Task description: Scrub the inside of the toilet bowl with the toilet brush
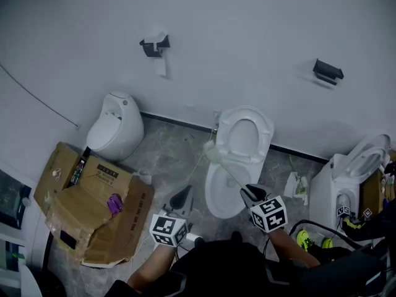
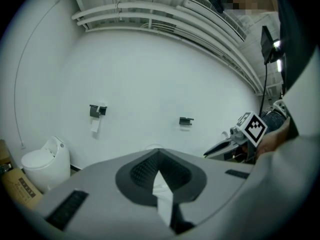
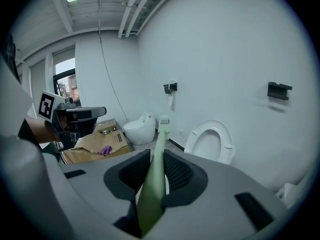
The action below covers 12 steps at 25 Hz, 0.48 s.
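The right gripper (image 3: 157,173) clamps the green toilet brush (image 3: 159,146) low on its handle, bristle head far ahead of the jaws, not yet inside the toilet bowl (image 1: 221,193); such leverage may twist the handle loose or knock the upturned seat (image 1: 267,129); the left gripper (image 2: 161,178), jaws nearly together on nothing, hangs alongside.

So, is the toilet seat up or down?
Up: the seat stands raised behind the open bowl.

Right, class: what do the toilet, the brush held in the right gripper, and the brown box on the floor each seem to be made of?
The toilet is likely glazed ceramic: a smooth, glossy white surface. The toilet brush is probably plastic: its handle is a smooth, even pale green. The box is corrugated cardboard: matte brown, with creased flaps and printed labels.
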Available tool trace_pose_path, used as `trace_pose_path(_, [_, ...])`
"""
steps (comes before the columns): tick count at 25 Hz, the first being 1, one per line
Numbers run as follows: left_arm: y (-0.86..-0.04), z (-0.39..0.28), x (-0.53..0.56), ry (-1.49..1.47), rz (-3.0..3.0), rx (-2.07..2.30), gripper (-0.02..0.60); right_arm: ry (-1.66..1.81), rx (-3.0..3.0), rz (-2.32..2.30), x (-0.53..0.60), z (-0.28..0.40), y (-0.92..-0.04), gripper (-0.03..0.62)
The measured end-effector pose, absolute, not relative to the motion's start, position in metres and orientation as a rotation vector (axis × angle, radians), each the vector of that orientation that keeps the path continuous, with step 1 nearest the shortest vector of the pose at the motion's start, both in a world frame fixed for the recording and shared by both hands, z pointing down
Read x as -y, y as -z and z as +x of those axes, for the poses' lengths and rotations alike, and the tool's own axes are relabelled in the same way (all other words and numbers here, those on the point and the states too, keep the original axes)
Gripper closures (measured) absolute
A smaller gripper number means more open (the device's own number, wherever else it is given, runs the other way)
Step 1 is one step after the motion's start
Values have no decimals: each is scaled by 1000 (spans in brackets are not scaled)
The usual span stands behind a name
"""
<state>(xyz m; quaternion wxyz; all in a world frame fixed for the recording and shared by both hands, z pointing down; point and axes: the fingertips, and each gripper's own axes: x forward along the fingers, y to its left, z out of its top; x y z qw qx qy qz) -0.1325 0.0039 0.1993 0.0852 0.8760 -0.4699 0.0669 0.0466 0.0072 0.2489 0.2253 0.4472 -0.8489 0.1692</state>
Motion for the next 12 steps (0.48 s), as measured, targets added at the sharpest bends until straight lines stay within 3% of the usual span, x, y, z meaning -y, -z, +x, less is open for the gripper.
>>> trace_pose_path(12, [-190, -133, 9, -182, 2620, 1449, 574, -442, 2368, 1233, 11, 47, -238, 502])
